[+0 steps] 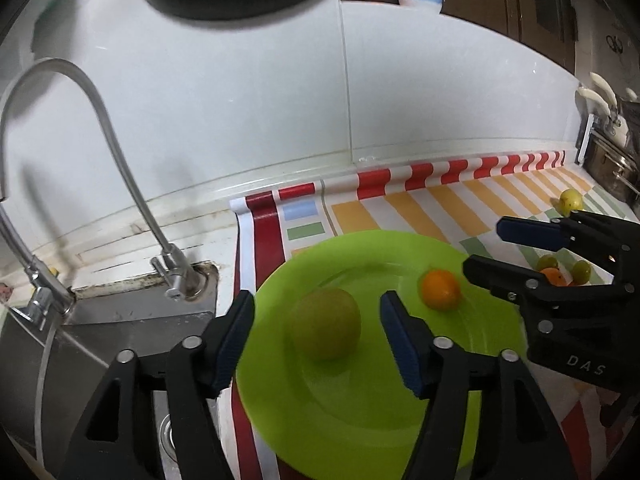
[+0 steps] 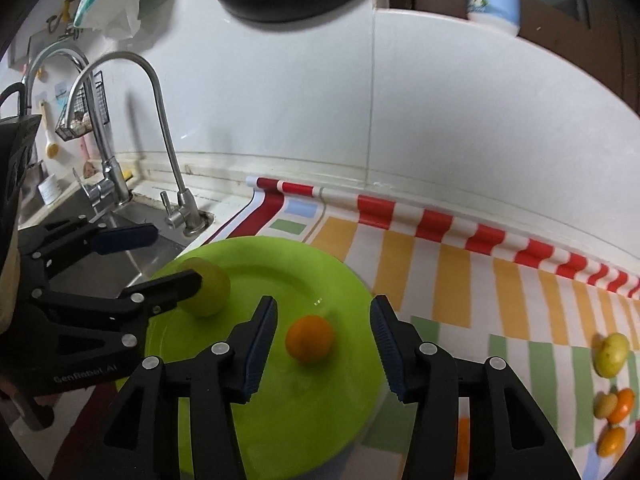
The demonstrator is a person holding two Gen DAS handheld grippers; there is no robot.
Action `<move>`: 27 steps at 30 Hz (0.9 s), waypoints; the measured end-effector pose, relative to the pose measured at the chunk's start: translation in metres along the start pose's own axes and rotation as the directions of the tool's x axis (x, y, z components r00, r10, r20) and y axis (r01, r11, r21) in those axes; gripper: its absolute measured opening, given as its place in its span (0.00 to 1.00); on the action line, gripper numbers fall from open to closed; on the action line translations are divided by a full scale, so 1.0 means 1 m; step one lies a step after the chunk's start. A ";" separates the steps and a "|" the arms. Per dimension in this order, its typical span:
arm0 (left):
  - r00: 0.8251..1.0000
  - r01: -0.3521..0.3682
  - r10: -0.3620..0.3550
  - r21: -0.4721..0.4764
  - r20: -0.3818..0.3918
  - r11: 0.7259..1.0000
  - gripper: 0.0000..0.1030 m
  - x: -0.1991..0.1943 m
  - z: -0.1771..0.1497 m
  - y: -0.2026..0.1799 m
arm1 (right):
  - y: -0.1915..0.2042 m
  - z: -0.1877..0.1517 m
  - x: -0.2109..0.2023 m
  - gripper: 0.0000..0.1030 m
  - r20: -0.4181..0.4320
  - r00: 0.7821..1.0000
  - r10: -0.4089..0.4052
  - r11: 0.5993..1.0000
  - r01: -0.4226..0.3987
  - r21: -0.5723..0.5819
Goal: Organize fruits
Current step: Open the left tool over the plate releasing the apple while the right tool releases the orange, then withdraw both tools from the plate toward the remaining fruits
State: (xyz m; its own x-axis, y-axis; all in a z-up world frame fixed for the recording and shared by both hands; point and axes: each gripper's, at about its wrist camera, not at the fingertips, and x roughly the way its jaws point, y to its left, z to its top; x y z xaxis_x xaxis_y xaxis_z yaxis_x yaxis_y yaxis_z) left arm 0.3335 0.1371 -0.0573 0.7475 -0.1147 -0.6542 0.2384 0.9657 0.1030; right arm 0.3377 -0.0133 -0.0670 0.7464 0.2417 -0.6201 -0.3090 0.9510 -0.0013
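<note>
A green fruit [image 1: 325,324] and a small orange [image 2: 310,338] lie apart on the lime plate [image 1: 360,420] – each framed by spread jaws: left hand-held gripper [image 1: 318,340] and right hand-held gripper [image 2: 323,344], neither touching. More fruits [image 2: 612,408] (yellow, orange) lie well apart on the striped surface [image 2: 460,280].

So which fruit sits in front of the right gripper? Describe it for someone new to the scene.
Find the green plate on the striped mat beside the sink. Two fruits lie on it. It is the small orange one, not the larger green one nearer the sink.
</note>
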 end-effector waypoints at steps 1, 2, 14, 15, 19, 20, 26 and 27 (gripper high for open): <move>1.000 -0.004 0.004 -0.001 0.007 1.000 0.66 -0.004 -0.001 -0.001 | 0.000 -0.001 -0.006 0.48 0.004 1.000 -0.007 1.000 0.007 0.001; 1.000 -0.006 0.006 -0.002 0.015 1.000 0.66 -0.009 -0.002 -0.002 | 0.001 -0.002 -0.012 0.48 0.010 1.000 -0.015 1.000 0.015 0.004; 0.993 -0.054 0.064 -0.093 0.102 0.994 0.70 -0.077 -0.013 -0.023 | -0.004 -0.021 -0.083 0.57 0.083 0.995 -0.058 0.997 0.054 0.057; 0.991 -0.062 0.073 -0.102 0.111 0.993 0.71 -0.083 -0.014 -0.026 | -0.005 -0.023 -0.089 0.57 0.088 0.995 -0.051 0.997 0.046 0.060; 0.986 -0.078 0.092 -0.106 0.141 0.991 0.74 -0.107 -0.017 -0.042 | -0.011 -0.030 -0.111 0.61 0.110 0.993 -0.035 0.997 0.027 0.068; 0.985 -0.079 0.094 -0.103 0.145 0.991 0.76 -0.111 -0.018 -0.046 | -0.012 -0.032 -0.117 0.62 0.118 0.992 -0.034 0.997 0.025 0.073; 0.983 -0.073 0.087 -0.089 0.164 0.993 0.78 -0.133 -0.025 -0.072 | -0.025 -0.048 -0.148 0.62 0.151 0.987 -0.064 0.995 0.050 0.091; 0.982 -0.074 0.087 -0.083 0.169 0.994 0.78 -0.137 -0.025 -0.078 | -0.028 -0.050 -0.153 0.62 0.156 0.985 -0.071 0.994 0.056 0.094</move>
State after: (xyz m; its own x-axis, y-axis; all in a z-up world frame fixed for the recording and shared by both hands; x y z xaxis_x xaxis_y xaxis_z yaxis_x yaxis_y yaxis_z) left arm 0.1973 0.0836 0.0053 0.8594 -0.0676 -0.5067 0.1301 0.9875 0.0889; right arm 0.2024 -0.0862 -0.0114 0.8492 0.2010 -0.4883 -0.2099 0.9770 0.0371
